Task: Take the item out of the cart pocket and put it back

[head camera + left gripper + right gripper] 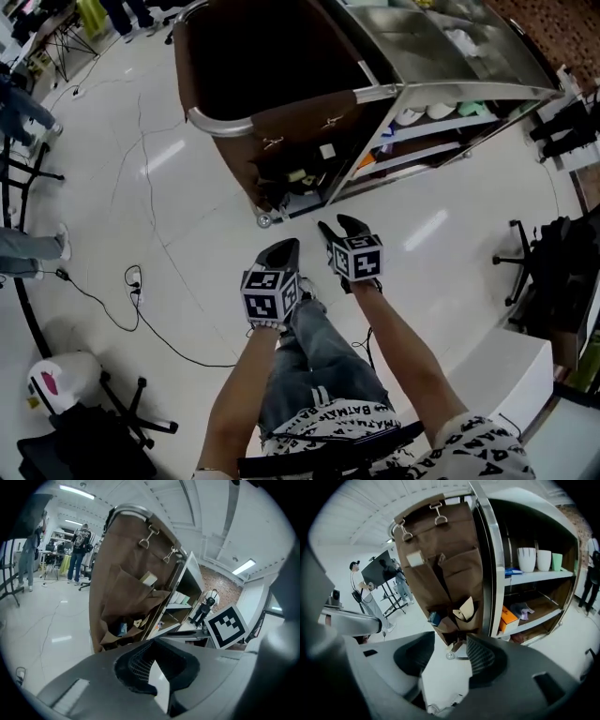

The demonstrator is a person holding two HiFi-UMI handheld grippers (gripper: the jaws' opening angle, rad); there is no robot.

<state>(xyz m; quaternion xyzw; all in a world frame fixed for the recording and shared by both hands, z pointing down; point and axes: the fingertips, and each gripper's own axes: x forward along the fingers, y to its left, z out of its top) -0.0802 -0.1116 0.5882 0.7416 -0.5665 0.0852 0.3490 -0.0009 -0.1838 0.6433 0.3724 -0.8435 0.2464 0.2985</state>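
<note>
The cart's brown fabric pocket panel point(298, 155) hangs on its near end, clipped to the metal rail. A pale box point(149, 579) point(415, 559) sticks out of an upper pocket. A blue item point(122, 629) point(434, 618) and a tan card piece point(465, 609) sit in the lower pockets. My left gripper point(281, 255) point(157, 645) is shut and empty, short of the cart. My right gripper point(343, 230) point(445, 660) is open with only floor between its fingers, pointing at the lower pockets from a short way off.
Beside the pockets the cart's open shelves hold white cups point(534, 558) and an orange box point(508, 618). A caster point(264, 221) sits under the cart's corner. Cables point(131, 281) trail over the floor at left, an office chair point(534, 253) stands at right, and people stand far off.
</note>
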